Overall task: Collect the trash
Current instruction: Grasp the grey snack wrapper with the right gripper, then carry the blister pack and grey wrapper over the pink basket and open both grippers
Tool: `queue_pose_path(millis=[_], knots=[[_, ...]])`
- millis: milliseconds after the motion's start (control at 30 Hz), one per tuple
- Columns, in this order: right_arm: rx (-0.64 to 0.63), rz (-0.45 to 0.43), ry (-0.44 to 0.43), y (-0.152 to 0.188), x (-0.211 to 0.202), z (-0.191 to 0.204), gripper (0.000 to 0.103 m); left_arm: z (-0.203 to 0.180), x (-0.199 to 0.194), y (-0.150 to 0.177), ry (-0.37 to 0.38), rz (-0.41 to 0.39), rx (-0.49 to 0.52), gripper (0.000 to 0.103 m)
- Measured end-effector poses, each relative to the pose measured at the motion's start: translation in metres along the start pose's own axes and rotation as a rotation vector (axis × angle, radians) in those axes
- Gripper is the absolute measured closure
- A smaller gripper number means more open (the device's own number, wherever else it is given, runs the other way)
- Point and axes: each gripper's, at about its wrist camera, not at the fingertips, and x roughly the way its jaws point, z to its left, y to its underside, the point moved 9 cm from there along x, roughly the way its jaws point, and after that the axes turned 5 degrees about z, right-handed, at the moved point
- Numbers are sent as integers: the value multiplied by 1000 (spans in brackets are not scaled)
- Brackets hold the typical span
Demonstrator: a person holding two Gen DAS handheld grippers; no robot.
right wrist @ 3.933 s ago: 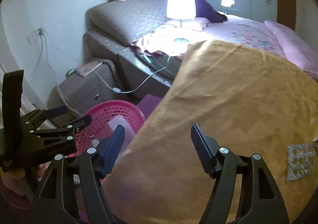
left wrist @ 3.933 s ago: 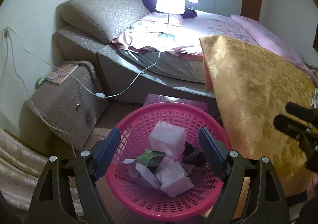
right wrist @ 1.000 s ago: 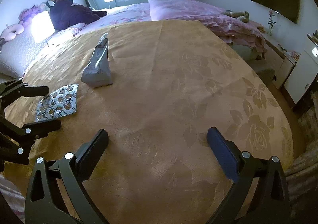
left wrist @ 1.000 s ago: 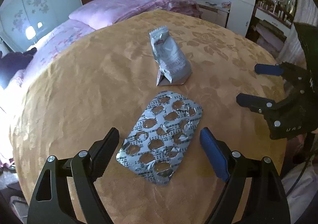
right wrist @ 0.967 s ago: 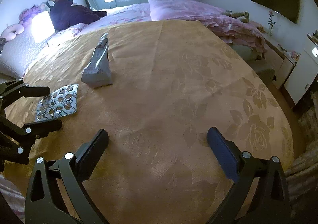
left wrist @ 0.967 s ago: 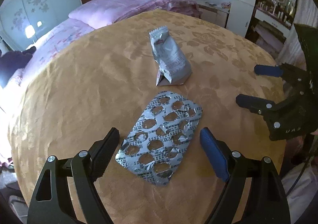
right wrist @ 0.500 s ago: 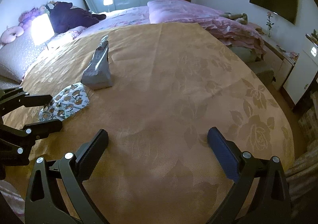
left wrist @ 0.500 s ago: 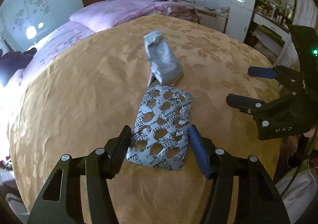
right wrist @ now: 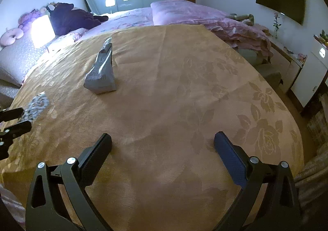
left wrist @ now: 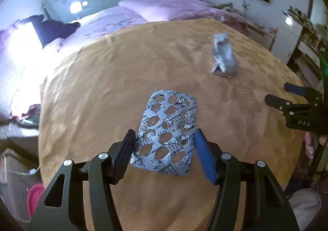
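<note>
1. The left gripper [left wrist: 164, 149] is clamped on a silver blister pack [left wrist: 167, 135], its two fingers pressing the pack's near long edges.
2. The pack's pockets are torn open, and its far end points away over a gold bedspread [left wrist: 106, 87].
3. A crumpled silver packet [left wrist: 224, 59] stands on the bedspread, well apart from the pack, toward the far right.
4. The right gripper [left wrist: 280, 95] shows at the right edge with its fingers spread and nothing between them.
5. A pink basket [left wrist: 34, 198] shows at the lower left edge.
</note>
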Motion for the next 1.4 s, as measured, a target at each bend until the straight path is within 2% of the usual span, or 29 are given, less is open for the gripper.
queue_pose_path(millis=[133, 267, 433, 567, 800, 933, 1133, 1400], knots=[[-7, 4, -41, -6, 1, 11, 14, 16, -7, 9, -47, -13, -36, 46], [-14, -4, -91, -24, 4, 28, 17, 28, -11, 16, -79, -17, -68, 46], [-33, -33, -122, -50, 6, 50, 19, 36, -12, 21, -73, -18, -110, 46], [-35, -20, -141, -65, 17, 61, 23, 41, -11, 24, -69, -15, -135, 46], [-42, 6, -146, -75, 35, 75, 40, 45, -12, 25, -77, -18, -149, 46], [-44, 20, -137, -74, 41, 78, 54, 48, -12, 26, -82, -19, -158, 46], [-72, 6, -133, -72, 37, 81, 55, 48, -12, 26, -86, -20, -166, 46], [-87, -10, -179, -59, 17, 93, 55, 51, -16, 28, -100, -26, -178, 46]])
